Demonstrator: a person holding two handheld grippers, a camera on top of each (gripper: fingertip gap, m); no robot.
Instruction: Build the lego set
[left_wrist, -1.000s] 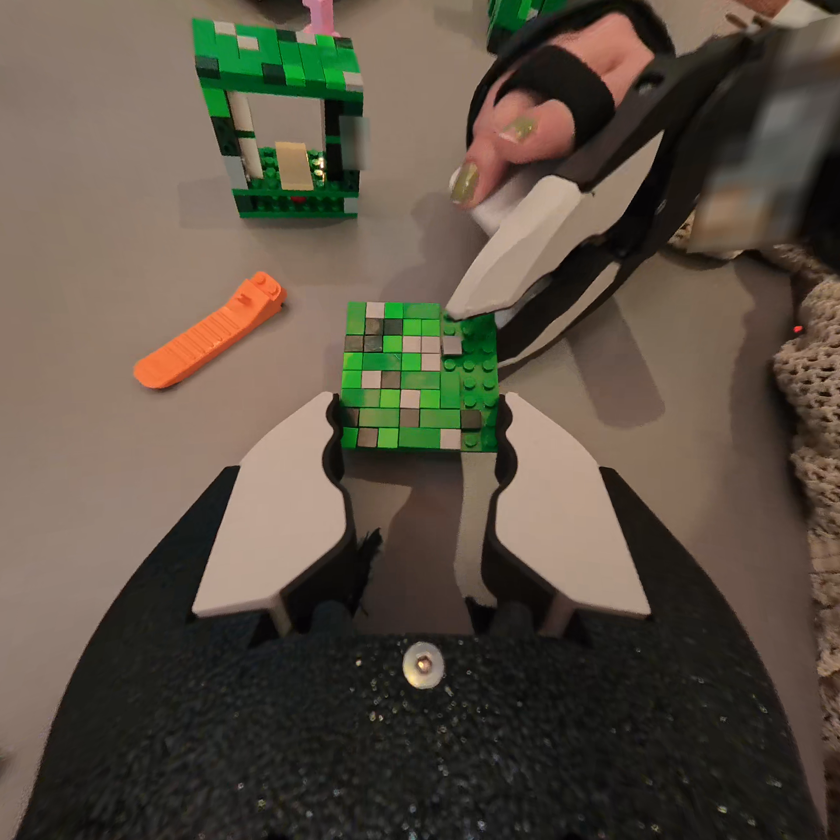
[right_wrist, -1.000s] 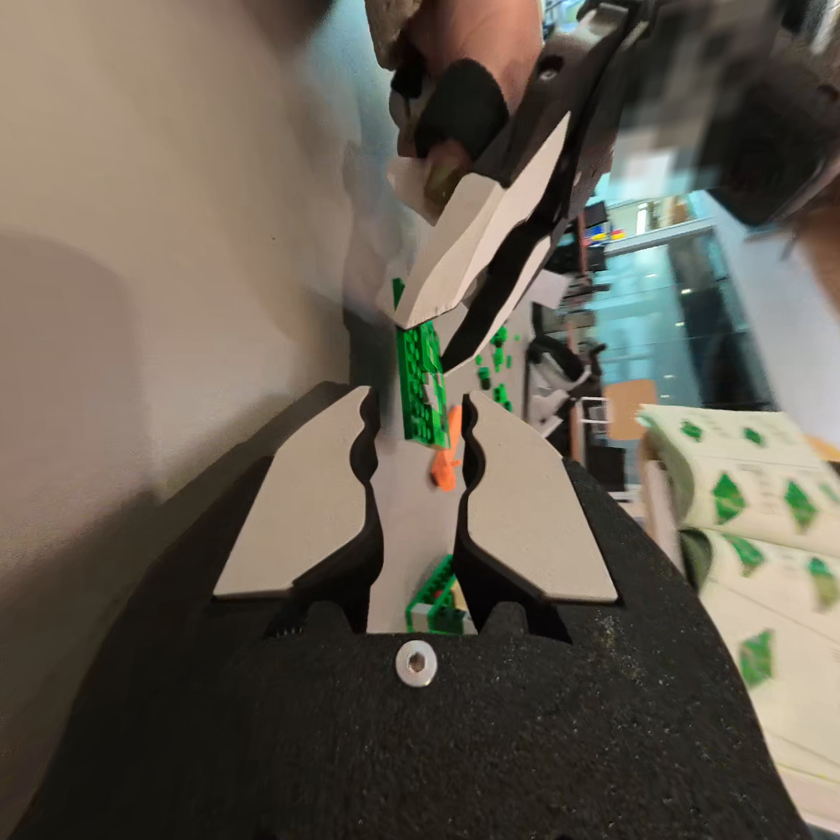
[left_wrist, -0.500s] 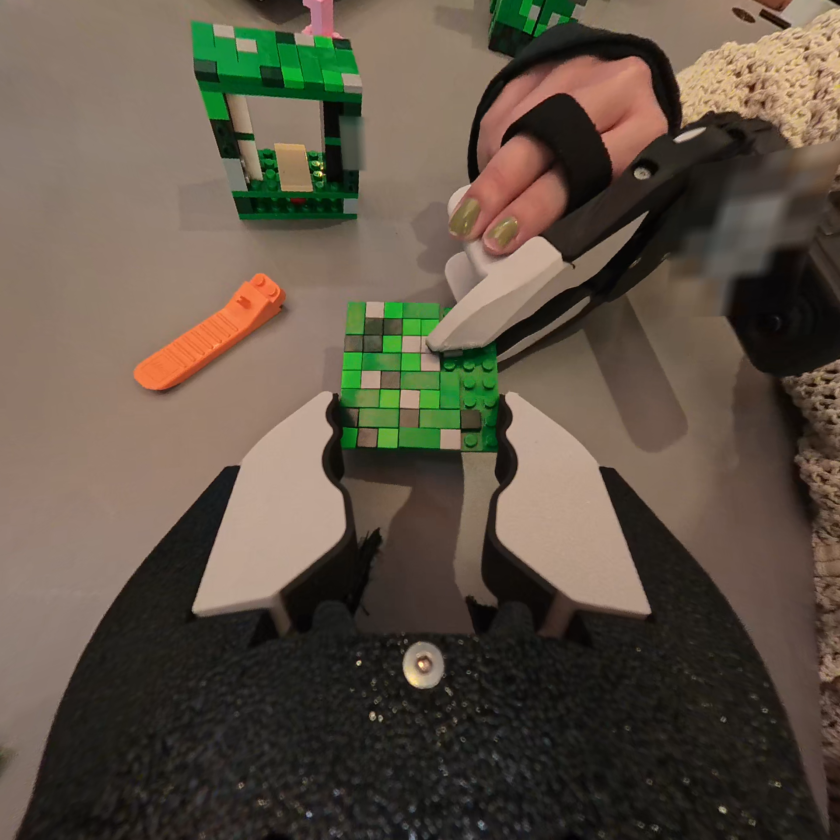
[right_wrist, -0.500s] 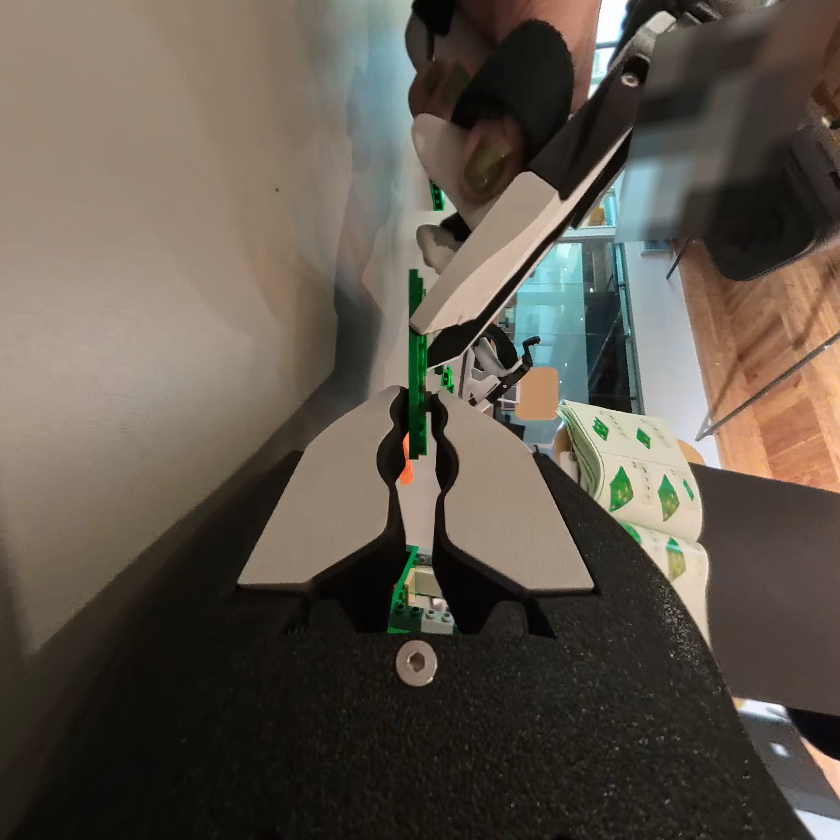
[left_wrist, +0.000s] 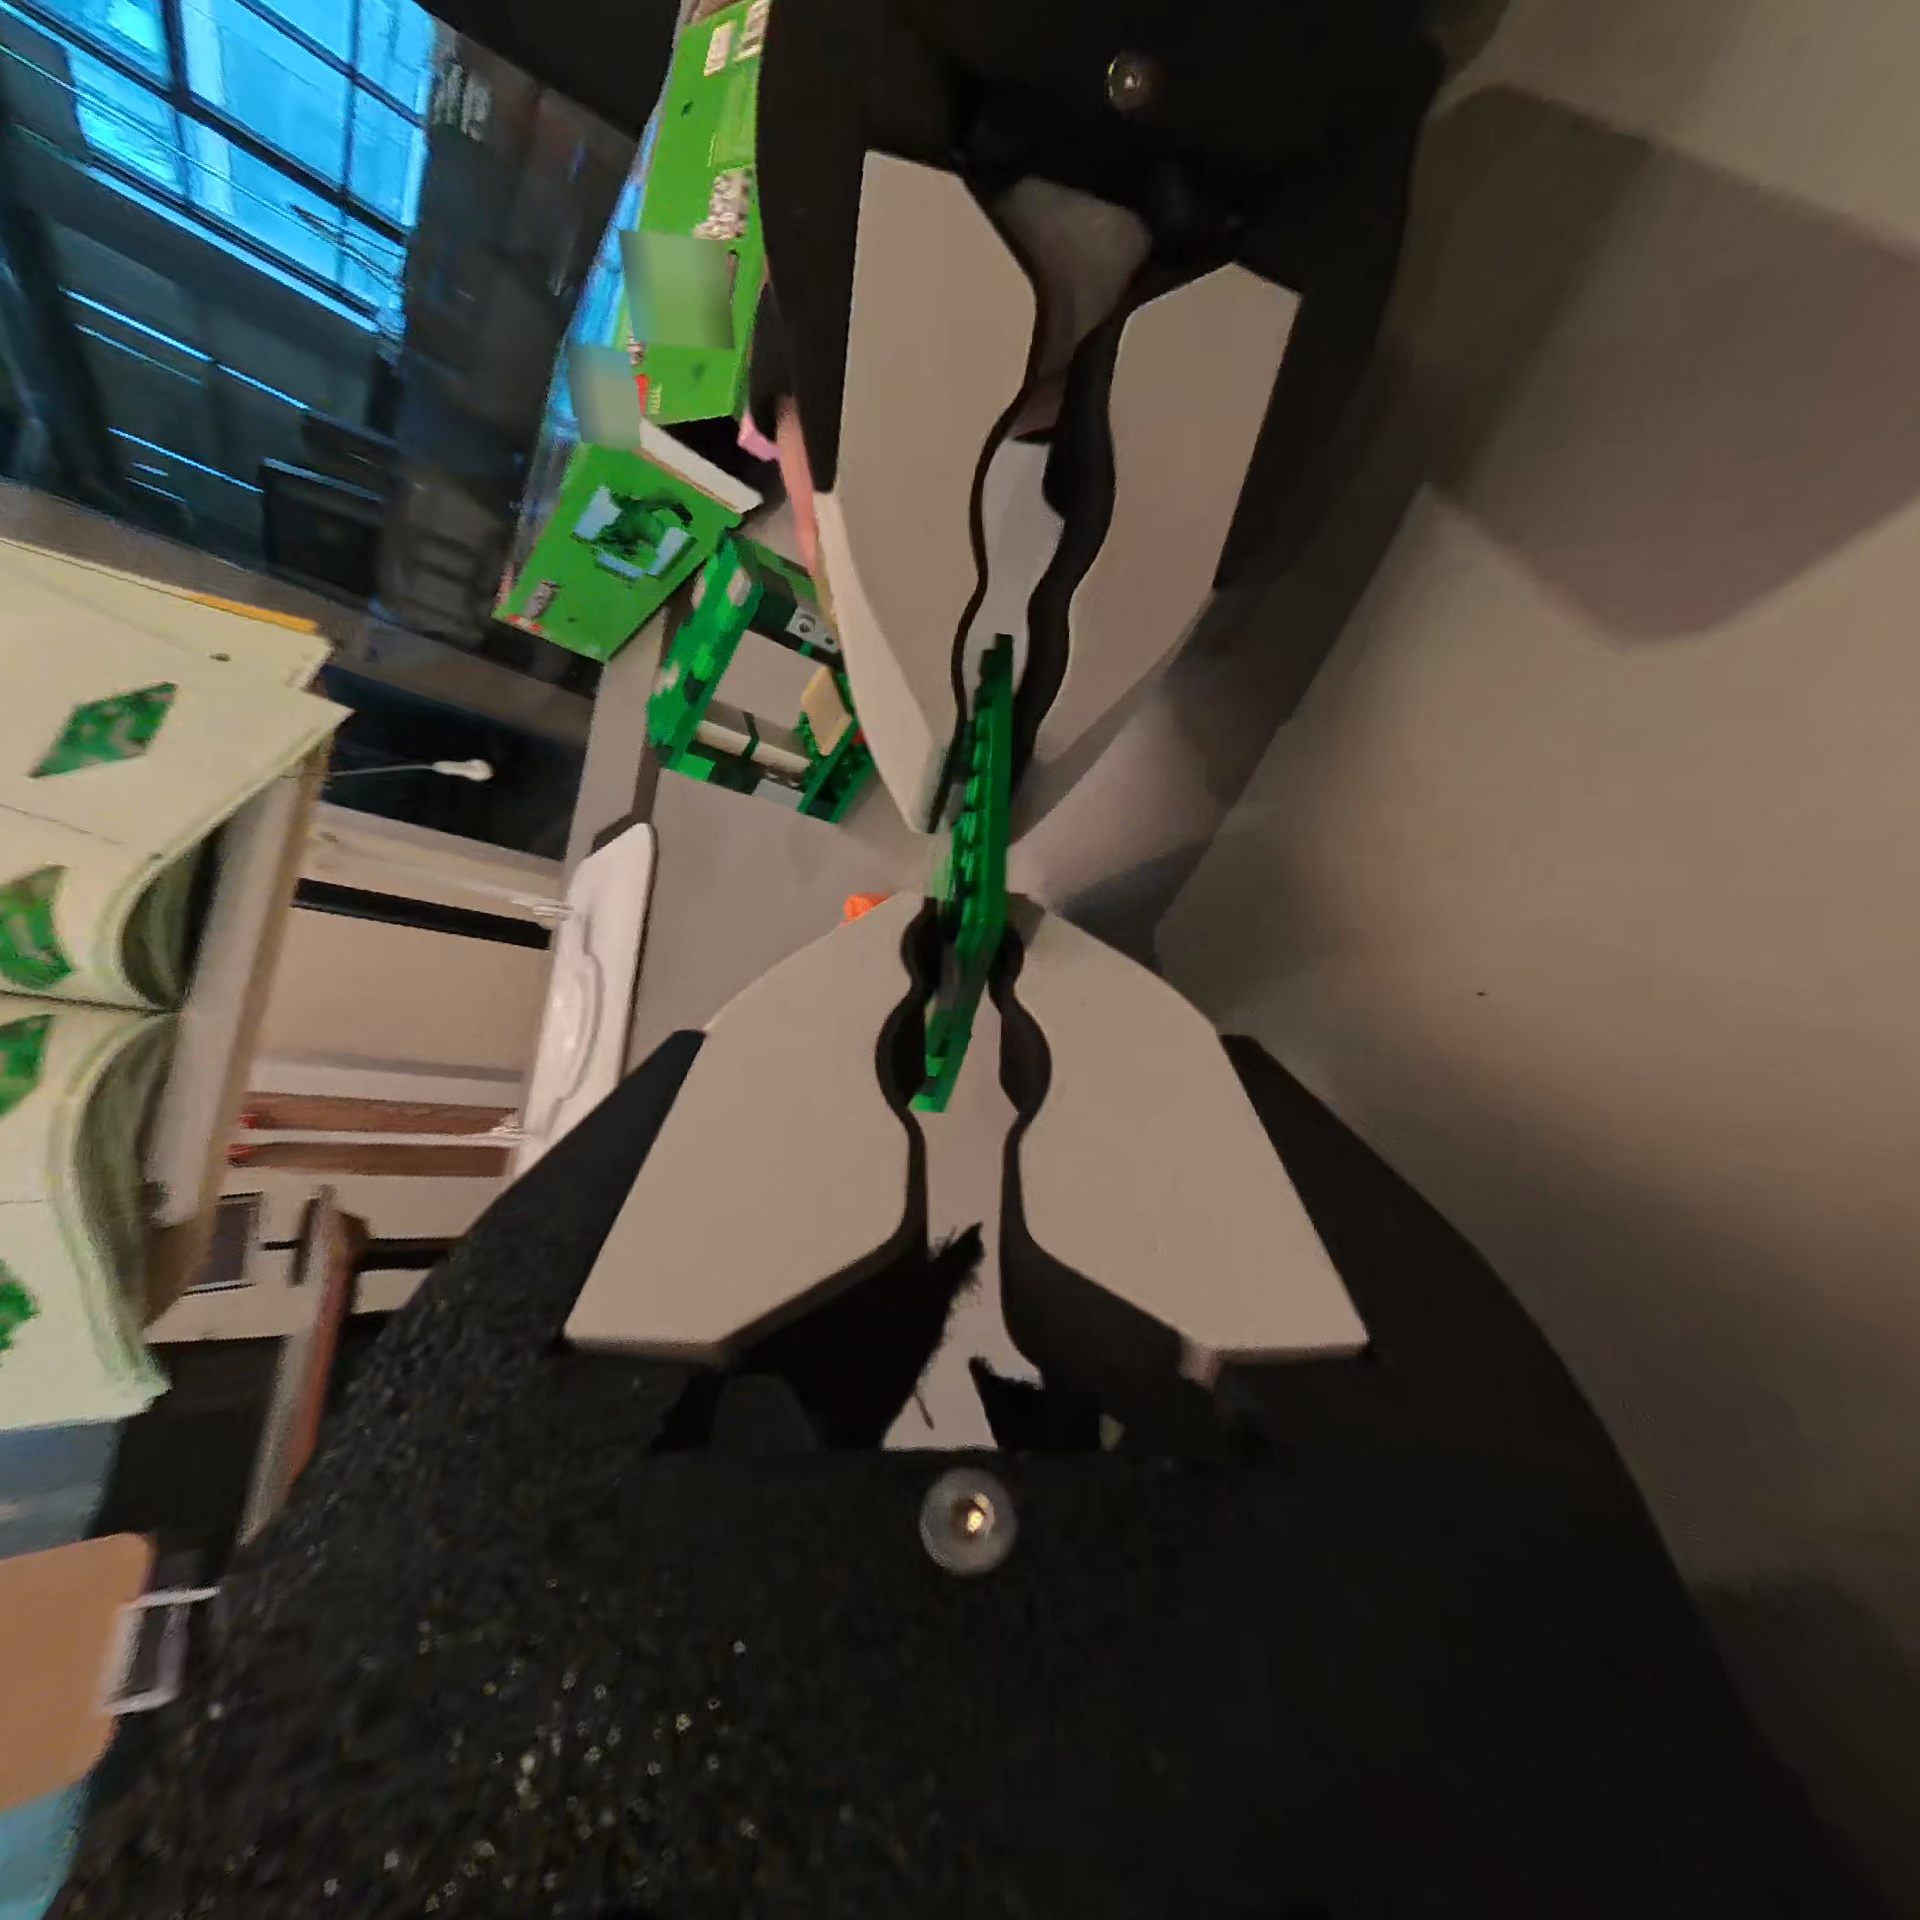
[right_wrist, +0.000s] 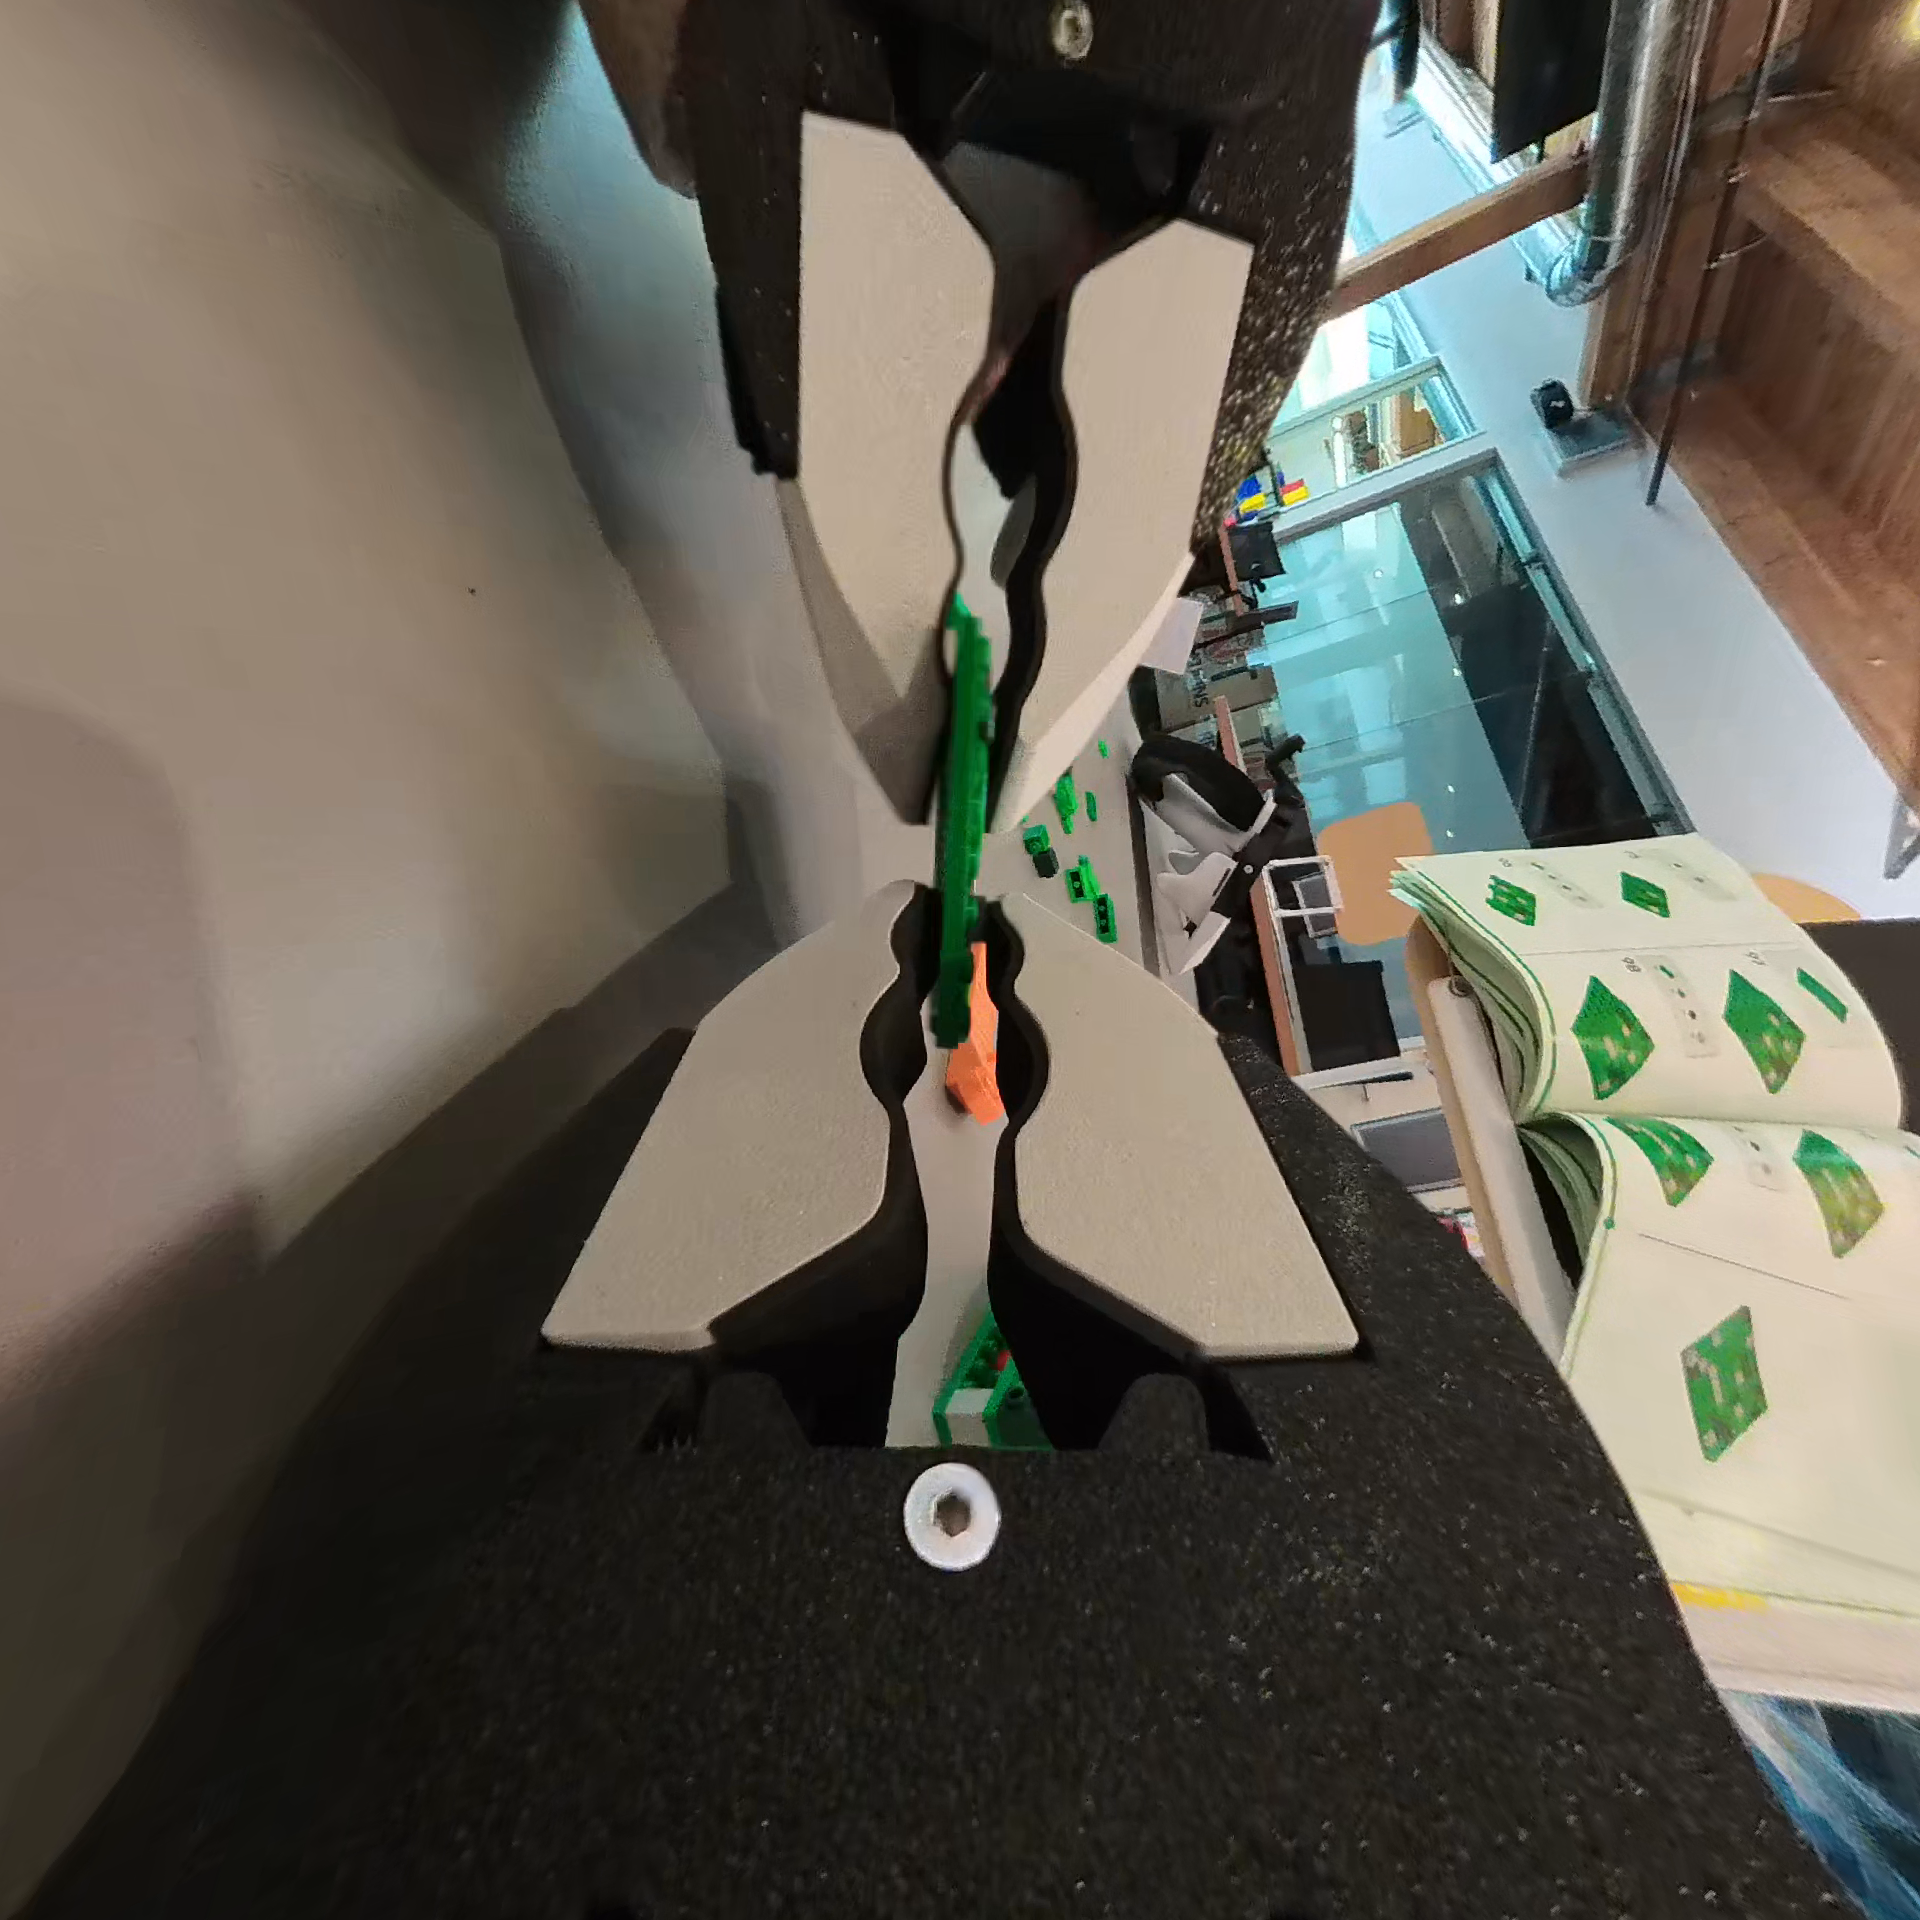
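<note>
A green mosaic Lego plate (left_wrist: 985, 769) is held on edge above the grey table (left_wrist: 1558, 935) and I see it edge-on. My left gripper (left_wrist: 964, 920) is shut on its near edge. My right gripper (left_wrist: 971, 821) faces it from the far side and is shut on the opposite edge. In the right wrist view the plate (right_wrist: 964, 748) stands between my right gripper (right_wrist: 958, 904) below and the left gripper (right_wrist: 961, 816) above. The tiled face is hidden from both views.
A green Lego frame build (left_wrist: 727, 686) and an orange brick separator (right_wrist: 977, 1070) lie on the table behind the plate. Loose green bricks (right_wrist: 1081, 883) lie farther off. An open instruction booklet (right_wrist: 1662, 1091) and a green box (left_wrist: 613, 551) stand at the table's edge.
The plate lay flat on the table between my open left fingers with the right gripper's tips on top. Now both grippers have rolled sideways and shut on the plate, which stands on edge.
</note>
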